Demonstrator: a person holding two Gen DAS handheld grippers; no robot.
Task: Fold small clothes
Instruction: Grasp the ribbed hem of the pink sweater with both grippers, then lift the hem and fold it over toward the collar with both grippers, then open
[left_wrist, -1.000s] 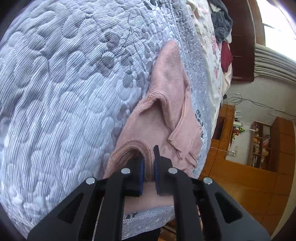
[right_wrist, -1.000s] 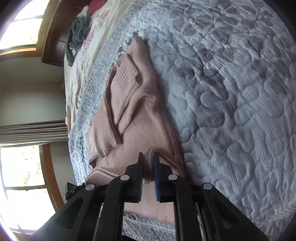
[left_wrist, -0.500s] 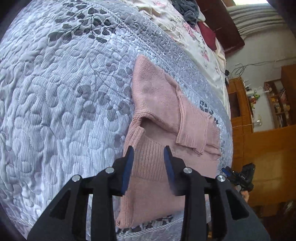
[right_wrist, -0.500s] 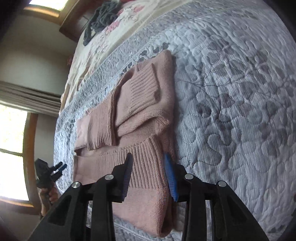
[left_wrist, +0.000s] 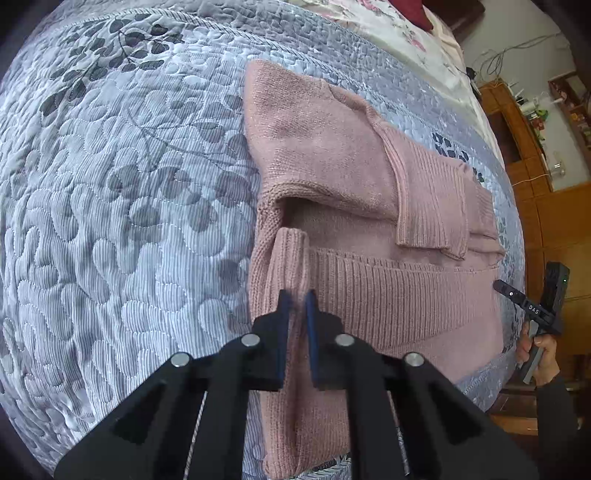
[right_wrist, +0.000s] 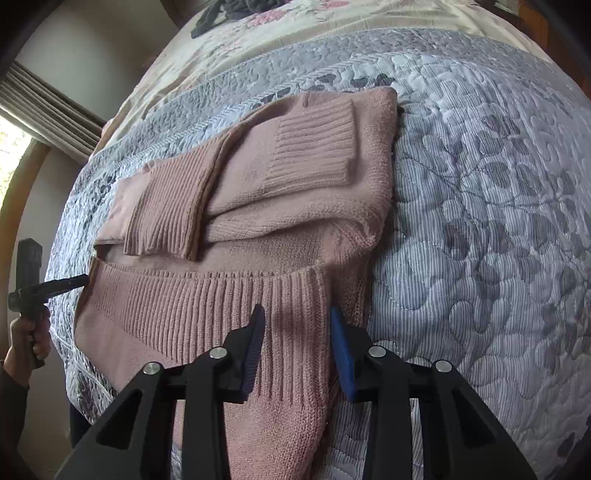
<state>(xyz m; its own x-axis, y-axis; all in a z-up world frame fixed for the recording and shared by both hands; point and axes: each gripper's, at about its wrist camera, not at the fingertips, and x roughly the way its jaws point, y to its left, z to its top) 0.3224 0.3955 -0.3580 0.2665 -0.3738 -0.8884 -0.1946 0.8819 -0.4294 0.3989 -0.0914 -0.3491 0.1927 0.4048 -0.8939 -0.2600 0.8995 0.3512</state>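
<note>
A pink knit sweater (left_wrist: 332, 147) lies folded on the grey quilted bedspread (left_wrist: 129, 221), sleeves laid across its body and the ribbed hem nearest me. My left gripper (left_wrist: 296, 306) is shut on a raised pinch of the hem at the sweater's left corner. In the right wrist view the same sweater (right_wrist: 295, 206) shows its cuffs on top. My right gripper (right_wrist: 297, 321) stands open, its blue pads on either side of the hem's right corner. Each view shows the other gripper at the sweater's far edge: one (left_wrist: 517, 295) and the other (right_wrist: 55, 286), each held by a hand (right_wrist: 29, 339).
The bedspread (right_wrist: 480, 221) stretches wide beside the sweater. Beyond it lie a floral sheet (right_wrist: 295, 29) with dark clothes (right_wrist: 236, 7) and a dark red pillow (left_wrist: 410, 11). Wooden furniture (left_wrist: 546, 221) stands past the bed's edge, and a curtain (right_wrist: 48, 107) hangs by a window.
Both grippers held the hem a second ago, then let go and drew back. The left has since shut on the hem's corner again. The right stays open.
</note>
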